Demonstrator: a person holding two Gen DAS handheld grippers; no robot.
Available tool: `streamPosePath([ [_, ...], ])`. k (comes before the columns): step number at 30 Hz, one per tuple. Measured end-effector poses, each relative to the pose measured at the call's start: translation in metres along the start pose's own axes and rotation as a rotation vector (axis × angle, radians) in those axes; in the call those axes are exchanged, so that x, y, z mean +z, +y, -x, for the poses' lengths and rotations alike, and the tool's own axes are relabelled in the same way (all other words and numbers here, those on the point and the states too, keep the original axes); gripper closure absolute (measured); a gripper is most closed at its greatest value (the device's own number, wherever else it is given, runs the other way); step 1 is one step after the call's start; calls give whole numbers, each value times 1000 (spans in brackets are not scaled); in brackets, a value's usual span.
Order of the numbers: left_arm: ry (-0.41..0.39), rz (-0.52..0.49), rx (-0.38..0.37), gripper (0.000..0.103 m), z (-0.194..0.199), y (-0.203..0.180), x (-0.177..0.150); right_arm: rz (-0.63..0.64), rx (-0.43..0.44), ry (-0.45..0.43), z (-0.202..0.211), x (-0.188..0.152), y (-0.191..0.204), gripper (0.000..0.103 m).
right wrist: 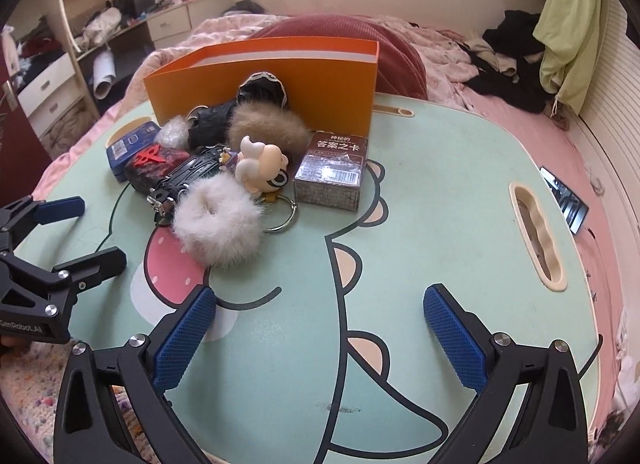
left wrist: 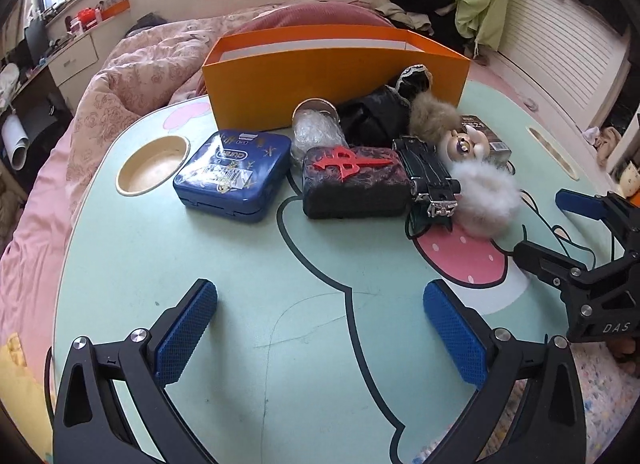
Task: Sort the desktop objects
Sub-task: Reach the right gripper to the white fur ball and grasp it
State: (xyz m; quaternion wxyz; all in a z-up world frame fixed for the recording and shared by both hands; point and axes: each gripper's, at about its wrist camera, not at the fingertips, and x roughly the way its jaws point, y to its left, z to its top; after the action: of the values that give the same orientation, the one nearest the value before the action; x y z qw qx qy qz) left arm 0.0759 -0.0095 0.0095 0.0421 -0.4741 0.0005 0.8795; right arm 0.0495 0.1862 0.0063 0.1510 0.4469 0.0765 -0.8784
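An orange box [left wrist: 336, 75] [right wrist: 264, 75] stands open at the back of the green lap table [left wrist: 240, 264] [right wrist: 440, 223]. In front of it lie a blue tin [left wrist: 234, 173], a dark case with a red emblem [left wrist: 356, 179], a black buckled item [left wrist: 432, 179], a white fur scrunchie [right wrist: 218, 225], a brown fur scrunchie [right wrist: 268, 127], a cartoon figure keychain [right wrist: 264, 169] and a brown card box [right wrist: 332, 171]. My left gripper [left wrist: 320, 332] is open and empty over the near table. My right gripper [right wrist: 318, 332] is open and empty, nearer than the pile.
The table sits on a pink bed. It has a round cup recess [left wrist: 154, 163] at the left and a slot handle [right wrist: 538, 236] at the right. A phone [right wrist: 566, 199] lies on the bed beyond the right edge. Clothes are piled at the back right.
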Motion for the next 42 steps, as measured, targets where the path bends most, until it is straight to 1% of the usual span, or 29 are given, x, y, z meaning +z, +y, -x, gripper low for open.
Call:
streamPosePath([
  [14, -4, -4, -2, 0, 2, -2, -1, 14, 10, -18, -1, -3, 0, 0],
  [23, -14, -9, -7, 0, 2, -3, -1, 24, 24, -49, 1, -4, -1, 0],
  [24, -14, -8, -7, 0, 1, -3, -1, 23, 24, -56, 2, -5, -2, 3],
  [26, -16, -8, -9, 0, 2, -3, -1, 28, 34, -80, 7, -7, -2, 15],
  [28, -16, -7, -9, 0, 1, -3, -1, 46, 70, -112, 13, -9, 1, 22],
  [31, -16, -7, -9, 0, 1, -3, -1, 73, 115, -178, 26, -7, 7, 26],
  [33, -16, -7, -9, 0, 1, -3, -1, 85, 150, -203, 33, -3, 11, 28],
  [35, -16, -7, -9, 0, 1, -3, -1, 100, 173, -198, 33, 2, 16, 32],
  [37, -16, -7, -9, 0, 1, -3, -1, 123, 175, -184, 29, 7, 22, 36],
  [40, -16, -7, -9, 0, 1, -3, -1, 164, 170, -152, 19, 17, 30, 37],
  [42, -16, -7, -10, 0, 1, -3, 0, 188, 183, -126, 11, 25, 36, 37],
])
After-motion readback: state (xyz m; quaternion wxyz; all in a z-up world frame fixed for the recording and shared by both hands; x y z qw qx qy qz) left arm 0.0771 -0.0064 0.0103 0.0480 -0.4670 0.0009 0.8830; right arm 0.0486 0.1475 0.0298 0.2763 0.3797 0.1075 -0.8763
